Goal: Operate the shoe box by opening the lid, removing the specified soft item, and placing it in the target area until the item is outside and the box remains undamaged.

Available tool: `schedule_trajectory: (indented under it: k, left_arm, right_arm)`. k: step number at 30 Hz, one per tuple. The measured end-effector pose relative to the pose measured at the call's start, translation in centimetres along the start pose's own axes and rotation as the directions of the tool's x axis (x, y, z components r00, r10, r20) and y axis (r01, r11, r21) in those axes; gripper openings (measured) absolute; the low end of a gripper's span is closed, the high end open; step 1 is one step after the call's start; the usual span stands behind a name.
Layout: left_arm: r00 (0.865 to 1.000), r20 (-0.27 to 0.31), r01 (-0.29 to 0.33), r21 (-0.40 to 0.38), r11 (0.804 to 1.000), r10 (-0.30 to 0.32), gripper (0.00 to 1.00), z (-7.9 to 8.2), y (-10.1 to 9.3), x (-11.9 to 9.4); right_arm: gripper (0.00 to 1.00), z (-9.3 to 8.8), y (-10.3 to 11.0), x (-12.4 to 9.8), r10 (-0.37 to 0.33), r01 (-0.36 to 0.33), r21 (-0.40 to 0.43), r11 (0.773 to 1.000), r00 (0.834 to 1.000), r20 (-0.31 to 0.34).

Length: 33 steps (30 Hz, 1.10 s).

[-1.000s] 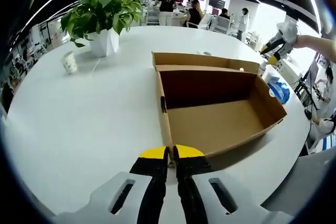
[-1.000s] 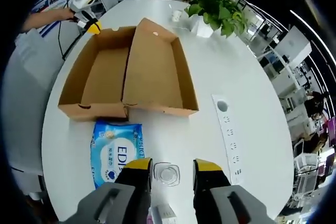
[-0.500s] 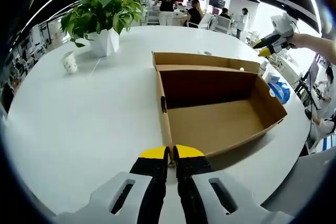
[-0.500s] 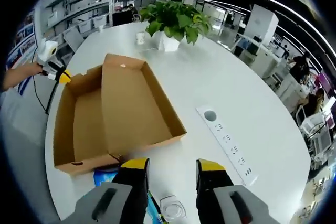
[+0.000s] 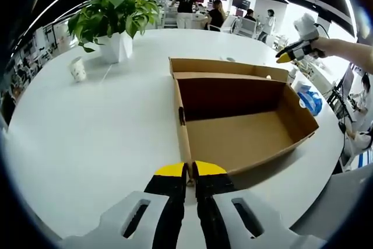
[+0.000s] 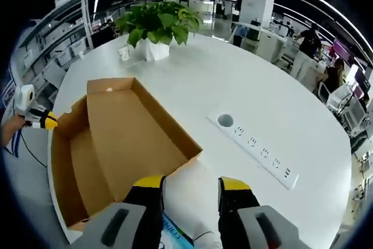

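- The cardboard shoe box (image 5: pixel 242 122) lies open on the round white surface (image 5: pixel 93 132), its lid (image 6: pixel 131 135) folded back flat beside the tray; the inside of the box looks bare brown card.
- A blue packet of wet wipes (image 5: pixel 309 101), the soft item, lies on the surface just outside the far end of the box in the left gripper view; in the right gripper view a blue corner of it (image 6: pixel 175 238) peeks out between the jaws at the bottom edge.
- The left gripper (image 5: pixel 190 172) has its yellow-tipped jaws pressed together at the near corner of the box, apparently nipping the thin cardboard wall there.
- The right gripper (image 6: pixel 191 183) hangs above the surface near the lid's end, its jaws parted with a clear gap and nothing between them.
- In the left gripper view the right gripper (image 5: pixel 296 45) shows far off to the right, held up in a person's hand above the box's far end.
- A white power strip (image 6: pixel 256 151) lies on the surface to the side of the box, well apart from it.
- A potted green plant (image 5: pixel 115 17) in a white pot stands farther back, with a small paper cup (image 5: pixel 77 69) near it.
- Beyond lies an open office, with people (image 5: pixel 201 9) standing at the back.
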<state>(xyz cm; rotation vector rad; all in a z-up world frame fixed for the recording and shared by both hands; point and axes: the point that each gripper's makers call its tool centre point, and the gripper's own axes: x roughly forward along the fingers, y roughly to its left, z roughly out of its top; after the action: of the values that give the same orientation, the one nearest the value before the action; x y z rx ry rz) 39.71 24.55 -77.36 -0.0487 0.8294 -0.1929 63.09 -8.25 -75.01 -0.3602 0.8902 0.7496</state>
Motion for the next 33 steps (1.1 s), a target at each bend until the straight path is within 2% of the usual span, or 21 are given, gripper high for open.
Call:
schedule_trajectory:
  k: [2,4,6,10,17,25,28,33]
  left_arm:
    - [1.0,0.0,0.0,-0.001,1.0,0.0,0.02,0.0,0.1,0.0]
    - [1.0,0.0,-0.001,-0.001,1.0,0.001,0.02,0.0,0.1,0.0]
    - [1.0,-0.001,-0.001,-0.001,1.0,0.001,0.02,0.0,0.1,0.0]
    - [1.0,0.0,0.0,-0.005,1.0,0.0,0.02,0.0,0.3,0.1]
    - [1.0,0.002,0.001,-0.005,1.0,-0.001,0.02,0.0,0.2,0.1]
    - [1.0,0.003,0.002,-0.007,1.0,-0.002,0.02,-0.1,0.1,0.0]
    - [1.0,0.003,0.004,-0.008,1.0,-0.004,0.02,-0.1,0.1,0.0]
    - [1.0,0.003,0.005,-0.009,1.0,-0.005,0.02,-0.1,0.2,0.1]
  right_arm:
    - [0.34,0.1,0.3,0.2,0.002,-0.002,0.04,0.999,1.0,0.008]
    - [0.34,0.2,-0.1,0.4,-0.042,0.04,0.105,0.994,0.999,0.018]
    - [0.34,0.4,0.2,0.6,-0.03,0.026,0.146,0.989,0.999,0.028]
    - [0.34,0.9,0.5,0.8,-0.034,0.025,0.183,0.983,0.998,0.048]
    - [0.32,0.6,1.0,1.6,-0.047,0.034,0.249,0.968,0.998,0.047]
    - [0.27,0.0,1.6,3.1,-0.055,0.05,0.313,0.948,0.998,0.009]
    - [0.24,-0.1,1.6,3.4,-0.067,0.063,0.361,0.93,0.998,0.001]
    - [0.21,-0.4,1.8,4.0,-0.073,0.073,0.38,0.922,0.997,-0.017]
